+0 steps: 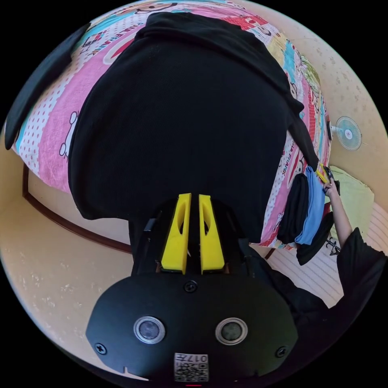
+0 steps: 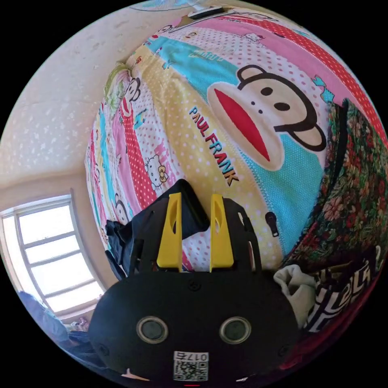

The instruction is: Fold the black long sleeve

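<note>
Our left gripper [image 1: 192, 198] pinches the black knit long-sleeve shirt [image 1: 182, 117] over the cartoon-print bedsheet [image 1: 52, 141], while our right gripper [image 2: 195, 200] gapes half-open around a black fold [image 2: 190, 210].

Left gripper [image 1: 193, 198] jaws nearly closed; right gripper [image 2: 195, 198] jaws apart.

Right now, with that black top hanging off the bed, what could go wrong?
1. The left gripper has its jaws nearly closed on the hem of the black long sleeve, which overhangs the bedspread edge; a slip could drop it to the floor.
2. The right gripper has its jaws apart around a dark fold, so it may lose that fold.
</note>
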`<state>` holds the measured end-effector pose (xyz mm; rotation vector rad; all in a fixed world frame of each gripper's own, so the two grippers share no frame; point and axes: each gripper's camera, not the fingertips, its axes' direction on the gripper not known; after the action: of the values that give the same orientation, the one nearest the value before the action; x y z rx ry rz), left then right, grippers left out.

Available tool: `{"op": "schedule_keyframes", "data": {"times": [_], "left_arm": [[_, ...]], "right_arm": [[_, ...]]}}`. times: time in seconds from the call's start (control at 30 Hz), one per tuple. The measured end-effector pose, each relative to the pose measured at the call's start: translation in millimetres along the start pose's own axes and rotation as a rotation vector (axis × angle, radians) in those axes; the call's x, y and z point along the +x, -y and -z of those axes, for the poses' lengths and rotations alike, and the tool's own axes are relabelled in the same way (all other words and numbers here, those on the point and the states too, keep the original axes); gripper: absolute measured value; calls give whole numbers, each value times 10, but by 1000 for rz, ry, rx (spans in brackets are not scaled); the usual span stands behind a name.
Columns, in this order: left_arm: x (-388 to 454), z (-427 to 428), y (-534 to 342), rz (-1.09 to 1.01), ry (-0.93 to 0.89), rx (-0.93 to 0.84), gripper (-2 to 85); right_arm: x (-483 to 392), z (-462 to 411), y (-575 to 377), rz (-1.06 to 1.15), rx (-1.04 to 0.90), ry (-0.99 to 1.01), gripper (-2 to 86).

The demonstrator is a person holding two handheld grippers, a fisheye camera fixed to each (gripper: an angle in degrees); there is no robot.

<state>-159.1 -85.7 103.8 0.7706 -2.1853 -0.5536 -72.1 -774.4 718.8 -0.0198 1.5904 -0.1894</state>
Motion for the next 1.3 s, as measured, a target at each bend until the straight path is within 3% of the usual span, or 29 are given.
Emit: {"op": "schedule_keyframes", "data": {"times": [0.2, 0.33, 0.43, 0.63, 0.77, 0.93, 1.07, 1.3], "left_arm": [[-194, 99, 44, 24, -52, -1, 48], [-292, 235, 38, 22, -89, 18, 48], [-416, 395, -25, 4, -89, 39, 48], [-850, 639, -109, 10, -138, 53, 48], [-1209, 929, -174, 14, -160, 93, 50], [-1706, 1260, -276, 41, -172, 124, 64], [-2190, 1607, -337, 53, -161, 150, 99], [-2899, 1863, -249, -21, -130, 79, 135]], "right_arm": [[149, -196, -375, -176, -61, -20, 137], [247, -408, -388, -219, -38, -86, 78], [-236, -296, -650, -11, 148, 74, 48], [-1942, -900, -1723, 424, 284, 253, 37], [-3059, -1774, -2484, 659, 227, 391, 37], [-3971, -3569, -3656, 880, -51, 429, 45], [-3771, -4540, -4211, 900, -307, 311, 72], [-1992, -3927, -4663, 719, -268, -6, 98]]}}
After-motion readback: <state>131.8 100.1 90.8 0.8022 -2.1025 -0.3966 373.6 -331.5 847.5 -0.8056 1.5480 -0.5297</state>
